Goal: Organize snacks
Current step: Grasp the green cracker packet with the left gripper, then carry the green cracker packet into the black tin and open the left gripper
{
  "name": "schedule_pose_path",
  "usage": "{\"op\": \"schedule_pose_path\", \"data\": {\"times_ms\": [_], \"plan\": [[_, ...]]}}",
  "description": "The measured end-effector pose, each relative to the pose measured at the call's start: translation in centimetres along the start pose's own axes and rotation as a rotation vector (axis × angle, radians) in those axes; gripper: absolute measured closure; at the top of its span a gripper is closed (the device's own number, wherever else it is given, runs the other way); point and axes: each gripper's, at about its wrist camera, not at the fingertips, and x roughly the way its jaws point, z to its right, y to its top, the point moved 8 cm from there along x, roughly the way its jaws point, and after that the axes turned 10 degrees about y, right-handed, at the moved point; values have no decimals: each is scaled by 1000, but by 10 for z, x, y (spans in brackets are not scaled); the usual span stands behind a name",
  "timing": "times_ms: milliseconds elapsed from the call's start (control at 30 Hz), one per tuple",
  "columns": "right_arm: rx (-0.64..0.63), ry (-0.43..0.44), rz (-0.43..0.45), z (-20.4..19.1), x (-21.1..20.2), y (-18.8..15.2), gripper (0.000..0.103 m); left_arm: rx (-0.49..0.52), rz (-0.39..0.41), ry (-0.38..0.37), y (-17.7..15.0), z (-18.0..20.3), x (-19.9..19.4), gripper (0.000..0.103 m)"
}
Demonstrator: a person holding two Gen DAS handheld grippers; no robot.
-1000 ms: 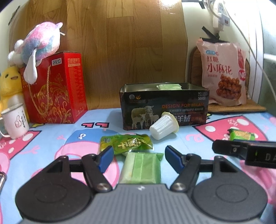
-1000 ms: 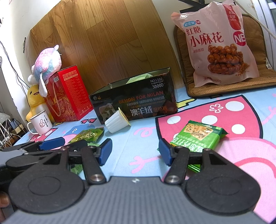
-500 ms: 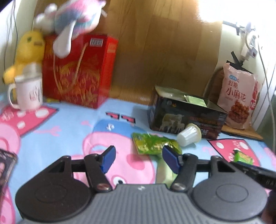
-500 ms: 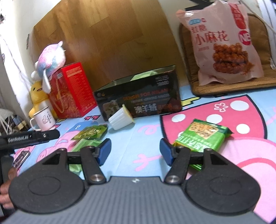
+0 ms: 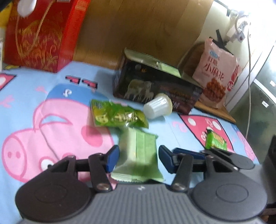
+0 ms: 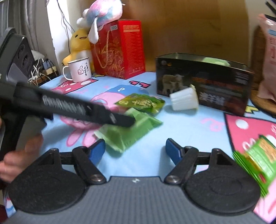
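Observation:
A pale green snack packet [image 5: 138, 155] lies flat on the cartoon cloth, between the open jaws of my left gripper [image 5: 138, 157]; it also shows in the right wrist view [image 6: 127, 131]. A bright green snack bag [image 5: 119, 116] lies just beyond it. A white ribbed cup [image 5: 157, 106] lies on its side against the open black tin box [image 5: 155, 87]. My right gripper [image 6: 135, 152] is open and empty, with a green biscuit pack [image 6: 255, 160] at its right. The left gripper's body [image 6: 69, 106] crosses the right wrist view.
A red gift box [image 5: 39, 34] stands at the back left with plush toys [image 6: 100, 15] on and beside it. A white mug [image 6: 80, 69] stands by it. A pink snack bag [image 5: 215, 74] leans at the back right. A wooden board [image 5: 146, 27] stands behind.
My left gripper swung left, then came back over the pale green packet, closer and lower. My right gripper turned left, away from the biscuit pack, toward the middle of the cloth.

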Motion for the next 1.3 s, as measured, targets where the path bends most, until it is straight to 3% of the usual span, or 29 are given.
{"op": "schedule_pose_path", "data": {"times_ms": [67, 100, 300, 533, 633, 700, 767, 867, 967, 1067, 1167, 1233, 1300], "plan": [[-27, -3, -14, -2, 8, 4, 29, 28, 4, 12, -2, 7, 0, 56], [-42, 3, -19, -5, 10, 4, 39, 25, -5, -7, -3, 9, -1, 56], [-64, -27, 8, -11, -2, -3, 53, 6, -19, -41, -5, 15, -6, 59], [-27, -69, 32, -3, -27, -16, 49, 78, -40, -91, -19, 49, -9, 59], [6, -69, 34, 5, -43, -22, 45, 138, -58, -115, -17, 63, -11, 54], [40, -77, 49, 14, -61, -26, 40, 136, -19, -106, -5, 63, -18, 47], [58, -135, 103, 28, -87, -28, 37, 112, 21, -116, 13, 65, -24, 46], [88, -247, 170, 57, -122, -32, 31, 123, -10, -182, 27, 90, -15, 46], [129, -333, 151, 87, -133, -37, 31, 212, -37, -225, 27, 129, 6, 46], [123, -342, 111, 101, -126, -39, 31, 258, -106, -242, 19, 158, 38, 46], [116, -307, 54, 110, -108, -42, 33, 258, -183, -266, 5, 171, 64, 55], [86, -307, 56, 111, -102, -37, 50, 277, -155, -247, 5, 170, 63, 59], [56, -308, 58, 108, -96, -30, 53, 251, -138, -238, 13, 159, 56, 61]]}}
